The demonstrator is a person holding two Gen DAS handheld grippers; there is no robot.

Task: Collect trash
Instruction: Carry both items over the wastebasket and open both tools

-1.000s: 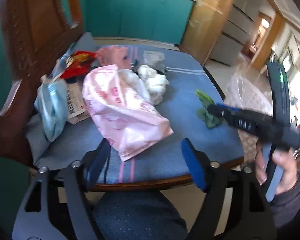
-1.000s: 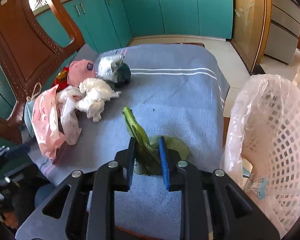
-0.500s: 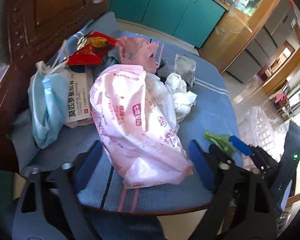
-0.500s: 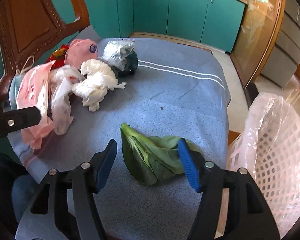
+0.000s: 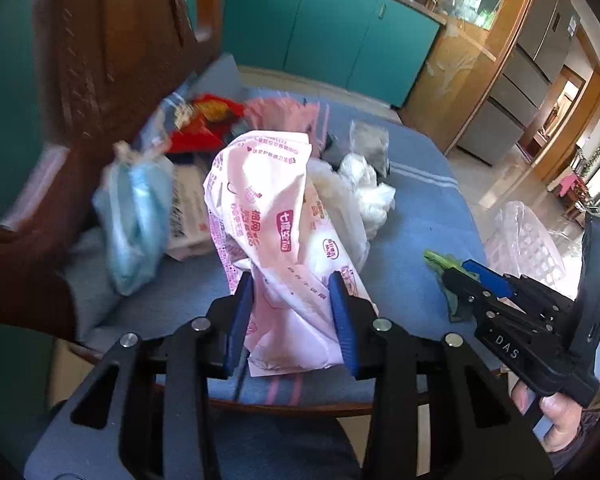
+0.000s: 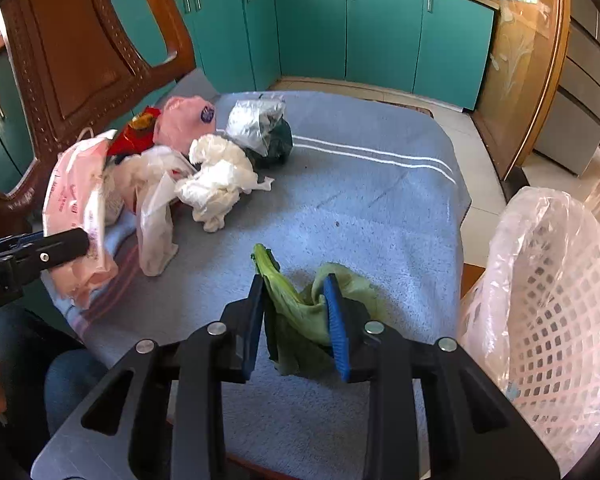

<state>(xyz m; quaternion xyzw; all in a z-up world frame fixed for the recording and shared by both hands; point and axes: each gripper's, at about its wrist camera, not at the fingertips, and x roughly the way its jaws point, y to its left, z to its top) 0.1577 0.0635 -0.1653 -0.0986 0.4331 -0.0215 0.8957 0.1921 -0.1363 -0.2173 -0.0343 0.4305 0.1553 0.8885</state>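
Fingers (image 6: 256, 312) closing around green leaf (image 6: 300, 316), touching it.

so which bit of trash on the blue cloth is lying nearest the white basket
The green vegetable leaf, between the right gripper and its closing jaws; the bags and crumpled white tissue lie on the far side.

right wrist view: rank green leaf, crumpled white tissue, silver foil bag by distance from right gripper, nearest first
1. green leaf: between the closing jaws of the right gripper.
2. crumpled white tissue: mid-table, up and left.
3. silver foil bag: far side, behind the tissue.
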